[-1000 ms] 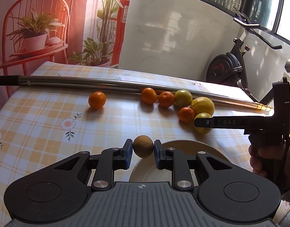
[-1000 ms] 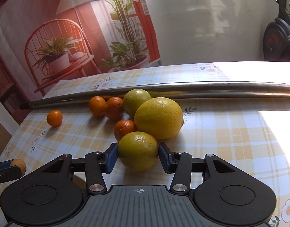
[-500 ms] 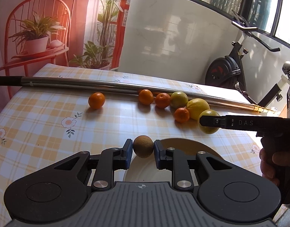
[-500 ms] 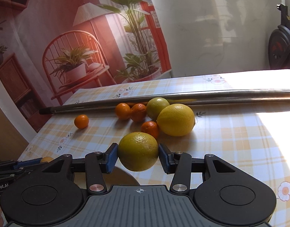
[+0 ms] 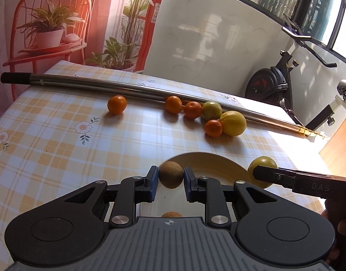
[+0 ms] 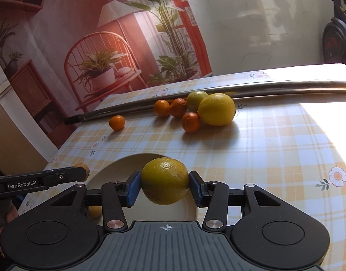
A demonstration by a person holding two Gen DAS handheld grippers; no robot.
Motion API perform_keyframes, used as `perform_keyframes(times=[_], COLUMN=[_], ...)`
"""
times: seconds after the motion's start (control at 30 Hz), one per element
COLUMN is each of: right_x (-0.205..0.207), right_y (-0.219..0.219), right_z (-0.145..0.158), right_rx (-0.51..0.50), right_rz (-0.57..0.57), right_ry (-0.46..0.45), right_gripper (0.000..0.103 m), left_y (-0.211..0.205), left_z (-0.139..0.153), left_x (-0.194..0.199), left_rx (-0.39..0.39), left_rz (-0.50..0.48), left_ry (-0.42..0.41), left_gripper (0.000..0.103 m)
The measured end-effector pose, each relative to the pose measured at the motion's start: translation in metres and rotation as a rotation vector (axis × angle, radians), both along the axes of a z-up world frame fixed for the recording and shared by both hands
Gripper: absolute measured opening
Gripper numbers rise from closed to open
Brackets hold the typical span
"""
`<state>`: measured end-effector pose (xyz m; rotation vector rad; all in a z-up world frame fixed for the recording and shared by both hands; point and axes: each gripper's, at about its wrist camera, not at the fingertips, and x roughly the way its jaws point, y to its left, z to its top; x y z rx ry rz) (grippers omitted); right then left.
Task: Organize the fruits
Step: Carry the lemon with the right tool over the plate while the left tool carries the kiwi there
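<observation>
My left gripper is shut on a small brown kiwi, held over the near left part of a cream plate. An orange fruit lies on the plate below it, mostly hidden by the gripper body. My right gripper is shut on a yellow-green lemon, hanging above the plate. In the left wrist view that lemon shows at the plate's right rim. Farther back lie a big yellow lemon, a green citrus and several small oranges.
A long metal pole lies across the table's far side behind the fruit. One orange sits apart to the left. The checked tablecloth covers the table. An exercise bike stands beyond the far right corner.
My right gripper lifted the yellow-green lemon off the table, away from the fruit pile, and carried it back over the plate. The left gripper still holds the kiwi over the plate.
</observation>
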<state>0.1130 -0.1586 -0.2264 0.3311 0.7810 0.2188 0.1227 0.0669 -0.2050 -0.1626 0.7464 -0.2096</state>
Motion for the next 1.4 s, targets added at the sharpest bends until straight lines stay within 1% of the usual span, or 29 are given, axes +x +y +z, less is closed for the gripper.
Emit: perform_keyframes(times=[0.17, 0.27, 0.37, 0.53, 0.7, 0.87, 0.97, 1.07, 1.17, 1.27, 1.4], right_x=[-0.016, -0.021, -0.025, -0.028, -0.031, -0.032, -0.031, -0.031, -0.030, -0.029, -0.027], right_y=[0.009, 0.011, 0.009, 0.004, -0.003, -0.009, -0.012, -0.020, -0.029, -0.035, -0.037], right_z=[0.002, 0.001, 0.001, -0.003, -0.005, -0.003, -0.002, -0.001, 0.000, 0.001, 0.001], right_rx=[-0.042, -0.052, -0.068, -0.043, -0.029, -0.029, -0.035, -0.042, -0.033, -0.028, -0.027], right_rz=[0.064, 0.079, 0.080, 0.076, 0.062, 0.036, 0.004, -0.053, -0.092, -0.110, -0.116], right_ry=[-0.023, -0.022, -0.029, -0.025, -0.026, -0.042, -0.048, -0.054, -0.069, -0.080, -0.079], right_gripper=[0.043, 0.043, 0.043, 0.043, 0.043, 0.043, 0.043, 0.043, 0.043, 0.043, 0.043], left_y=[-0.010, -0.012, -0.011, -0.006, -0.014, -0.030, -0.043, -0.057, -0.074, -0.083, -0.092], left_z=[0.001, 0.003, 0.004, 0.011, 0.012, 0.014, 0.012, 0.008, 0.000, -0.007, -0.016], left_x=[-0.007, -0.011, -0.008, -0.003, -0.004, -0.010, -0.011, -0.010, -0.009, -0.006, -0.001], left_rx=[0.033, 0.014, -0.008, -0.030, -0.010, 0.014, 0.027, 0.051, 0.080, 0.070, 0.051], left_rz=[-0.006, -0.015, 0.004, 0.049, 0.055, -0.009, -0.074, -0.142, -0.228, -0.280, -0.323], left_ry=[0.019, 0.031, 0.059, 0.075, 0.087, 0.082, 0.090, 0.096, 0.099, 0.106, 0.134], left_gripper=[0.026, 0.026, 0.026, 0.025, 0.025, 0.026, 0.025, 0.025, 0.025, 0.025, 0.025])
